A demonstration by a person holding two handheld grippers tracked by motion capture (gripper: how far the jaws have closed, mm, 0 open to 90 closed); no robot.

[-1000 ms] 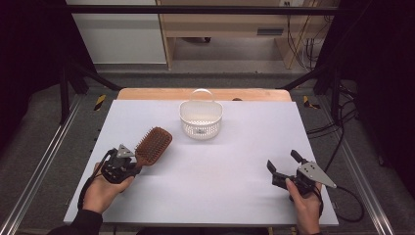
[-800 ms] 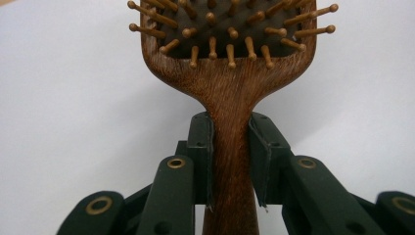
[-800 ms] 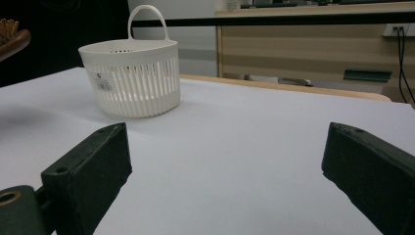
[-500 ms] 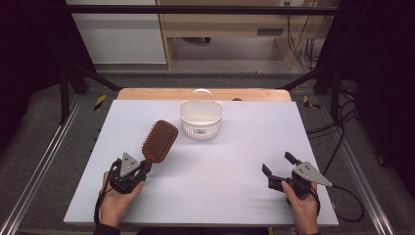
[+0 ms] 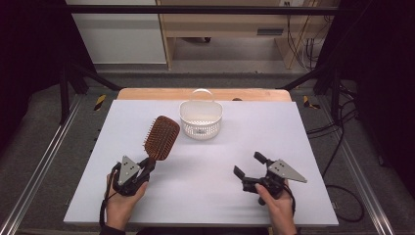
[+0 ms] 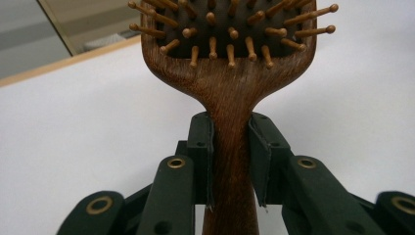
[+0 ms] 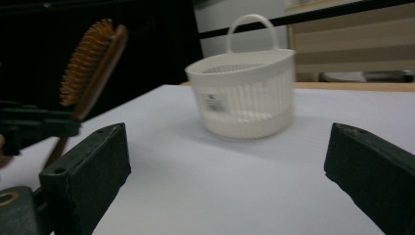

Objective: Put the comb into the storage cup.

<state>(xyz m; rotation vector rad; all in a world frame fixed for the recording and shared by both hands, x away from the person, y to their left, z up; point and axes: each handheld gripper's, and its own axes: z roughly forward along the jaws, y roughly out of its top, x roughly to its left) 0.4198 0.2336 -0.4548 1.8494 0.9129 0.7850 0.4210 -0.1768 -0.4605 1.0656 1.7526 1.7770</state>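
High view: white basket (image 5: 200, 119) sits at 12 o'clock on the table (image 5: 293, 127), near the far edge, handle up. Slotted walls, label on the near side. Can't see anything in it from here, interior mostly hidden by the rim angle. Left gripper (image 5: 145, 165) at 8 o'clock, clamped on the handle of the wooden hairbrush (image 5: 161, 137). Brush head points to about 1 o'clock from the gripper, bristles up, head just left of the basket and not touching it. Right gripper (image 5: 250, 165) at 4 o'clock, jaws spread wide, nothing between them, well apart from brush and basket.

Left gripper view: brush neck (image 6: 230, 127) runs straight up at 12 o'clock between the two jaws. Both pads (image 6: 201, 147) press flat on the sides of the handle, one at 9, one at 3. Grip sits just below where the neck flares into the head. Bristle pins with rounded tips at top of frame. White table behind.

Right gripper view: jaws far apart, one at 8 o'clock, one at 4, bare table between them. Basket (image 7: 247, 93) dead ahead at 12 o'clock, well clear of the fingertips, standing upright; contents not readable through the slots. Brush (image 7: 93, 63) at 10 o'clock, tilted, bristles facing left, held off the table by the other gripper (image 7: 39, 128).
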